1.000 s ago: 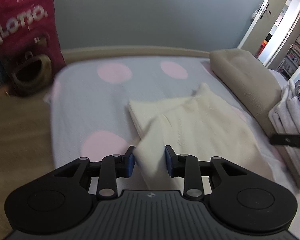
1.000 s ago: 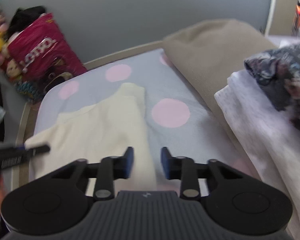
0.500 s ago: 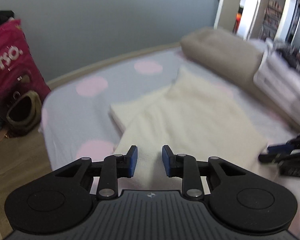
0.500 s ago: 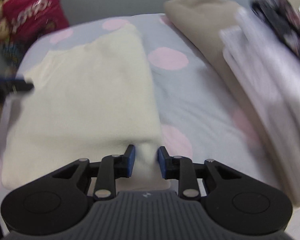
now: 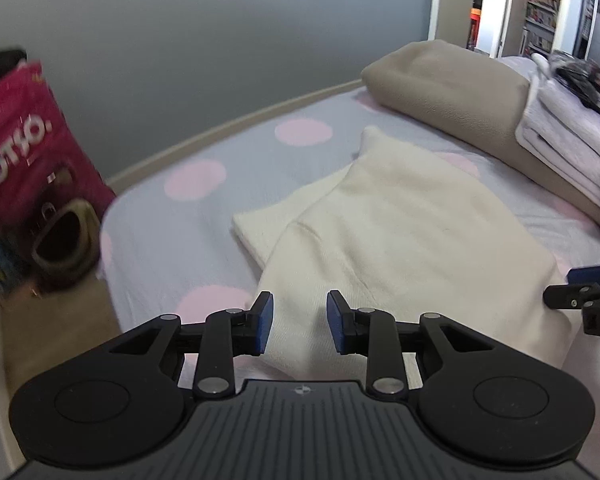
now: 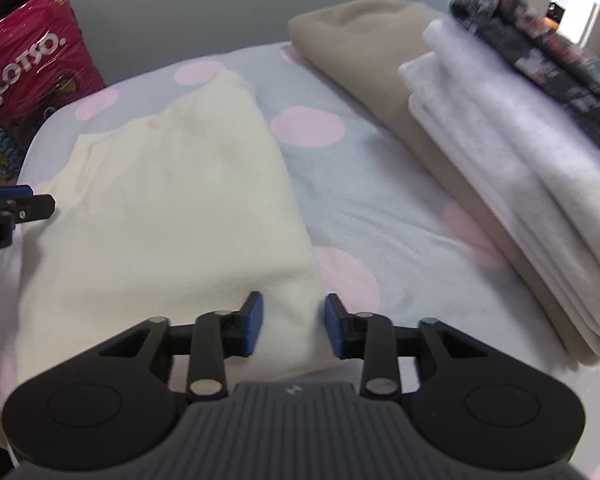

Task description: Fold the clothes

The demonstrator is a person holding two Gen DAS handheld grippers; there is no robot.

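The bed filled most of what I saw, its grey cover dotted with pink circles, running back to a grey wall. Along its right side lay a long tan blanket, and against that a stack of folded white towels with a dark patterned garment on top. Off the bed's far left corner stood a pink bag printed with "LOTSO".

The cream garment lay flat in the middle of the bed, folded into a broad panel, with a narrower folded part poking out from under it on the left.

My left gripper sat at the near left corner of that garment. Its jaws had just been opening; the blue pads stood apart, cloth lying between them but not pressed. My right gripper was at the near right corner, just beside a pink dot. Its jaws had just been opening as well, and the cream edge lay loose in the gap, neither pad squeezing it.
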